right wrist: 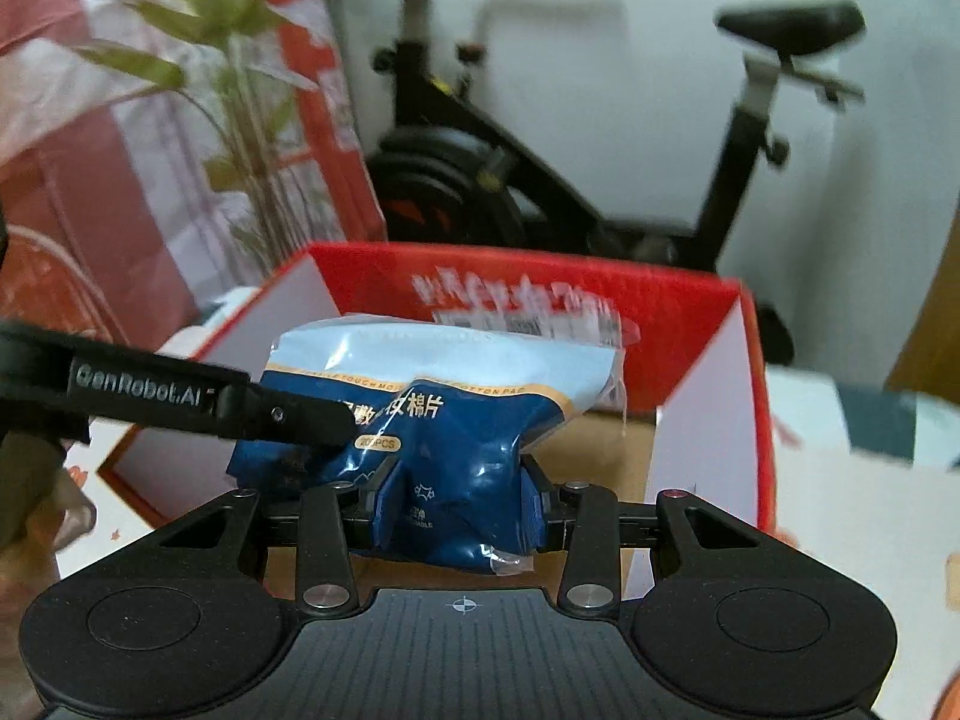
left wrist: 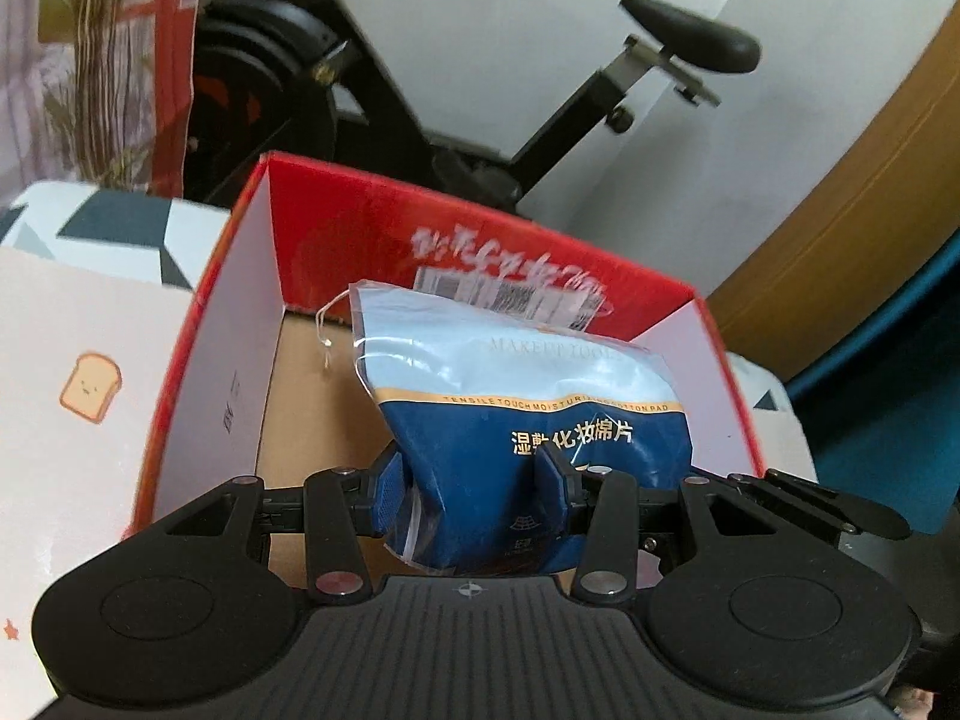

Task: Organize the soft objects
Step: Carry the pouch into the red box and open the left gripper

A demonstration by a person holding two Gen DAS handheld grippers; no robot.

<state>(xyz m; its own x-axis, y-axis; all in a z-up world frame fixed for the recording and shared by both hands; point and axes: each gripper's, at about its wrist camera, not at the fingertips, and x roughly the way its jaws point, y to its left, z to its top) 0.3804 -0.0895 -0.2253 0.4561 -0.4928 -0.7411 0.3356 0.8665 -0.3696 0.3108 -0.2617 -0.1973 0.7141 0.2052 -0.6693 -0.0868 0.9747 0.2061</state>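
The left gripper (left wrist: 474,483) is clamped on the lower blue part of a cotton pad bag (left wrist: 510,396); its blue pads press into the plastic from both sides, and the bag bulges between and above them. The right gripper (right wrist: 459,495) is clamped on the same bag (right wrist: 444,396), also at its dark blue lower end, where the film is creased and pinched inward. In the right wrist view the left gripper's black body (right wrist: 180,399) enters from the left and crosses in front of the bag's left side.

The bag stands tilted, its pale blue top pointing away from both tools. It is held over the open red box (left wrist: 726,384), inside the line of the walls; the brown floor (left wrist: 312,408) of the box shows beneath and to the left of it. The frames do not show whether the bag touches the floor.

The box rests on a patterned surface (left wrist: 78,324). Behind it stands an exercise bike (right wrist: 720,192), and to the left a plant (right wrist: 240,96).
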